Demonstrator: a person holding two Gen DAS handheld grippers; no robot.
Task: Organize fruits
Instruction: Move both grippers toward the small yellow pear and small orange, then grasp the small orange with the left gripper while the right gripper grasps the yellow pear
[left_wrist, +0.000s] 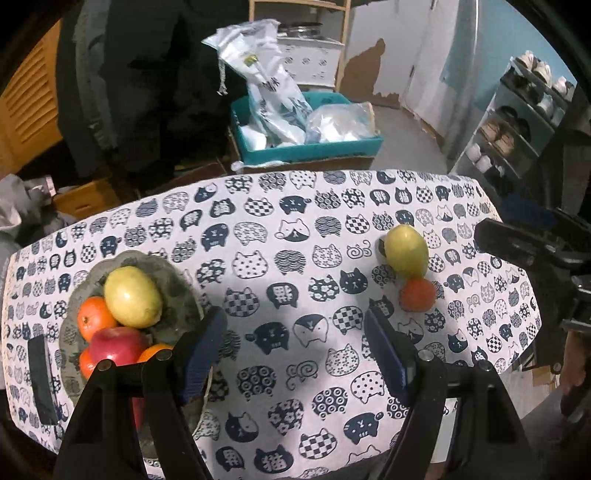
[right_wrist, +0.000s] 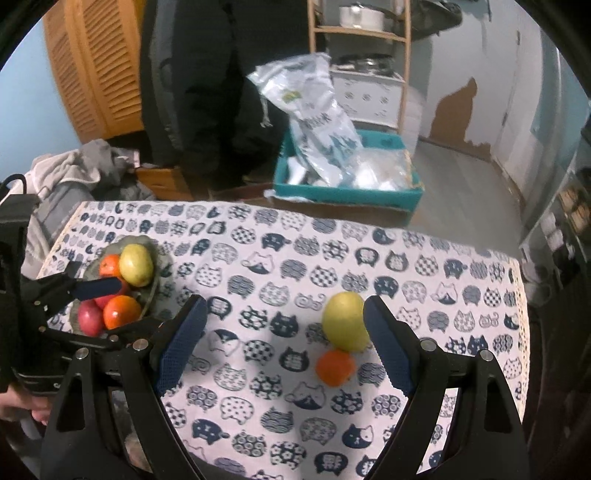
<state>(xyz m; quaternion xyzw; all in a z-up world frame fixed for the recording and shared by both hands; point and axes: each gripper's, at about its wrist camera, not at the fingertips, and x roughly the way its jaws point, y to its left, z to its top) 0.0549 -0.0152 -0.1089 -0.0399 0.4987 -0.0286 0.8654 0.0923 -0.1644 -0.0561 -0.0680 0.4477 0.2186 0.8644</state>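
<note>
A grey bowl on the left of the cat-print tablecloth holds a yellow-green fruit, a red apple and oranges. Farther right, a second yellow-green fruit lies on the cloth, touching an orange. My left gripper is open and empty, with its left finger beside the bowl. My right gripper is open above the cloth. The loose pair shows just inside its right finger, and no pad presses on it.
A dark flat object lies on the cloth left of the bowl. Beyond the table's far edge stand a teal crate of plastic bags, a person in dark clothes and a shoe rack.
</note>
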